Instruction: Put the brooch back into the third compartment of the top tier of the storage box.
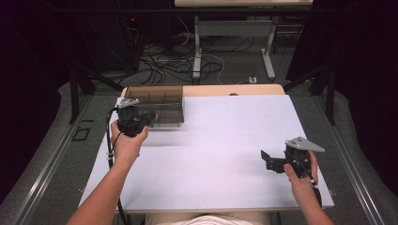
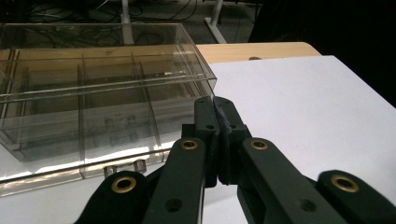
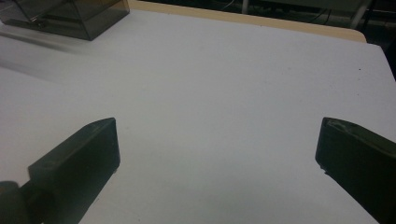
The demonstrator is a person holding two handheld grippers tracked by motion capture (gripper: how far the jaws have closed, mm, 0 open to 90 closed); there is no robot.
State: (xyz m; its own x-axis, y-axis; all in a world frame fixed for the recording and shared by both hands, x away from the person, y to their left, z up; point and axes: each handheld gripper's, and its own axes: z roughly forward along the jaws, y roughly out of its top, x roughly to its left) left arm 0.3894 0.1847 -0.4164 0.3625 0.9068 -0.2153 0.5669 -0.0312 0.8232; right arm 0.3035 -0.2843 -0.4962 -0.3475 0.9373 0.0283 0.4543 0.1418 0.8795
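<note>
Clear divided box (image 1: 157, 105) at the far-left corner of the white board (image 1: 220, 154), left gripper (image 2: 215, 103) closed at its near right corner.

Jaws pressed together, gripping nothing visible, tips just at the box's corner edge. Right gripper (image 1: 268, 159) low near the board's right edge, well apart from the box, jaws spread wide and empty. Broad bare board between the two; wooden table edge (image 1: 234, 89) beyond.

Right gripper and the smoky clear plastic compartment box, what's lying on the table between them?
Nothing: in the high view only bare white tabletop stretches between the right gripper and the smoky clear plastic compartment box.
</note>
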